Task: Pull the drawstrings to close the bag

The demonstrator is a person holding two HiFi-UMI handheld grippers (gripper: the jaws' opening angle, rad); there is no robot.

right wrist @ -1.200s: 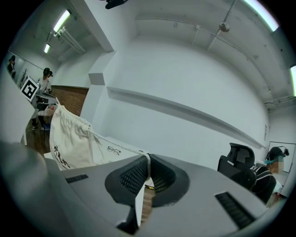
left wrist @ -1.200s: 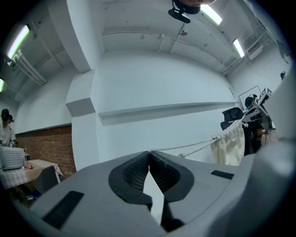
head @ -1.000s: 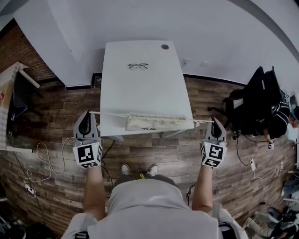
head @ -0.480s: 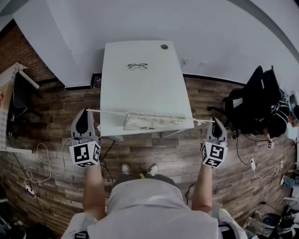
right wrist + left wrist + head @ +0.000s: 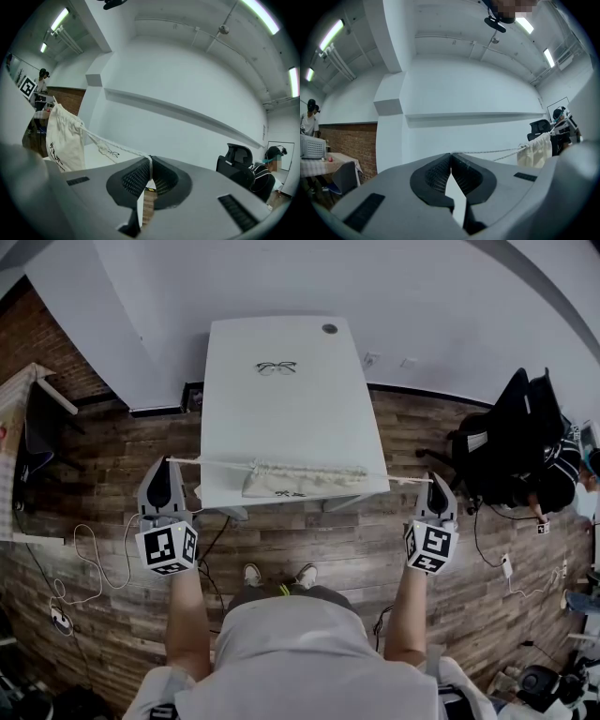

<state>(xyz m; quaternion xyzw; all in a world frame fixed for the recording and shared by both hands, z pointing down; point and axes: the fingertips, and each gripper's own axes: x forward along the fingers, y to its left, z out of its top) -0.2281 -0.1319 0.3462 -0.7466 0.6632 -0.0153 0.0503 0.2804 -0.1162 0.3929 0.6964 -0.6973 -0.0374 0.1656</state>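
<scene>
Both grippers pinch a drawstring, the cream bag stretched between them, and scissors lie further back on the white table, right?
Not scissors: the head view shows a pair of glasses further back on the white table. The rest holds: left gripper and right gripper each pinch a drawstring, cream bag between them.

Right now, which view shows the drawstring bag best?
The right gripper view: the bag appears close, its gathered mouth and dark print visible. The head view shows it small, strung between both drawstrings. The left gripper view catches only a distant pale part.
</scene>
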